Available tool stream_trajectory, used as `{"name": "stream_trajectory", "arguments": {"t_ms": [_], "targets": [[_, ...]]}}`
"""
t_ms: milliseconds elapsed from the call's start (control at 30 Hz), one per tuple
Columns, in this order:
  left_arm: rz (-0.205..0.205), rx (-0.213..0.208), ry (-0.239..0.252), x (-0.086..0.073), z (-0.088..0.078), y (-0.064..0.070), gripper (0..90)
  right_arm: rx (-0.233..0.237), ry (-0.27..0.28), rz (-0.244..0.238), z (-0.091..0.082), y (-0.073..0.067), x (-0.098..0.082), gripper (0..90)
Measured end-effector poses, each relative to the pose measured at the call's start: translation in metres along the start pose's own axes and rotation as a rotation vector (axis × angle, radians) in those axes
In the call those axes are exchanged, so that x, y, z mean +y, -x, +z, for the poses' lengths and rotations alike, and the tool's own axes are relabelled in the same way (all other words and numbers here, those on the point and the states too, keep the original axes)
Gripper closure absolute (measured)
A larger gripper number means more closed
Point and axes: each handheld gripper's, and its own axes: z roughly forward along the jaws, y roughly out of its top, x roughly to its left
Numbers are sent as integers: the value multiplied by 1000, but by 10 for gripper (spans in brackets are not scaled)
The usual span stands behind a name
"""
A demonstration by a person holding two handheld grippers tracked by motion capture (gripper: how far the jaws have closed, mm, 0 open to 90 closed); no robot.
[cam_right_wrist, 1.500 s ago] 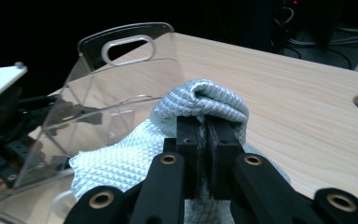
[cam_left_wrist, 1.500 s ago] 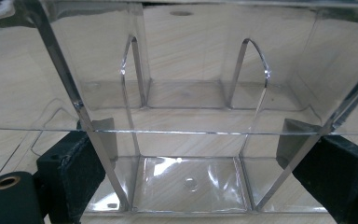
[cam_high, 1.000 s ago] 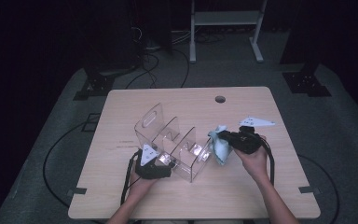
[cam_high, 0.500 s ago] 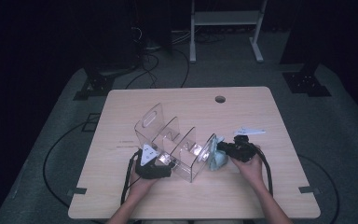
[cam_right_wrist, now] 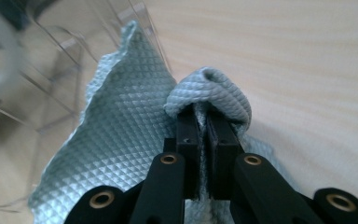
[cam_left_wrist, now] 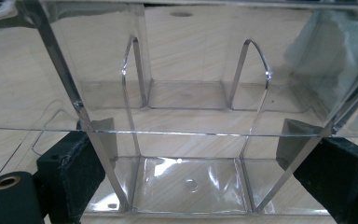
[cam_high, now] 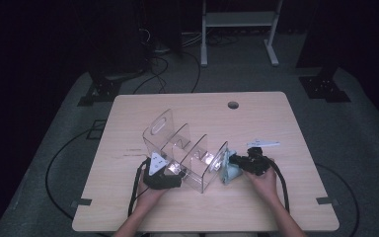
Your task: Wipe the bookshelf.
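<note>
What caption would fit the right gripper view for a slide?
Right gripper, shut on a fold of light blue cloth, beside the clear plastic organizer.

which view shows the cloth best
The right gripper view: the cloth sits close up, its diamond weave sharp, a fold pinched between the shut jaws beside the clear rack. The high view shows a small pale patch against the rack's end. The left gripper view gives a grey blur through plastic.
</note>
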Motion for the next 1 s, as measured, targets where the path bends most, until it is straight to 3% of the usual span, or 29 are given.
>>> {"name": "stream_trajectory", "arguments": {"t_ms": [67, 233, 367, 533, 1000], "targets": [[-4, 0, 4, 0, 1, 0, 82, 16, 44, -1, -11, -4, 5, 850], [-1, 1, 2, 1, 1, 0, 82, 30, 97, -48, -30, -17, 10, 850], [0, 1, -2, 1, 1, 0, 82, 51, 84, -57, -29, -19, 4, 850], [-1, 2, 0, 1, 1, 0, 82, 66, 34, -71, -17, -25, -5, 850], [-15, 14, 0, 1, 2, -5, 81, 159, -10, -187, -15, -75, -18, 849]]}}
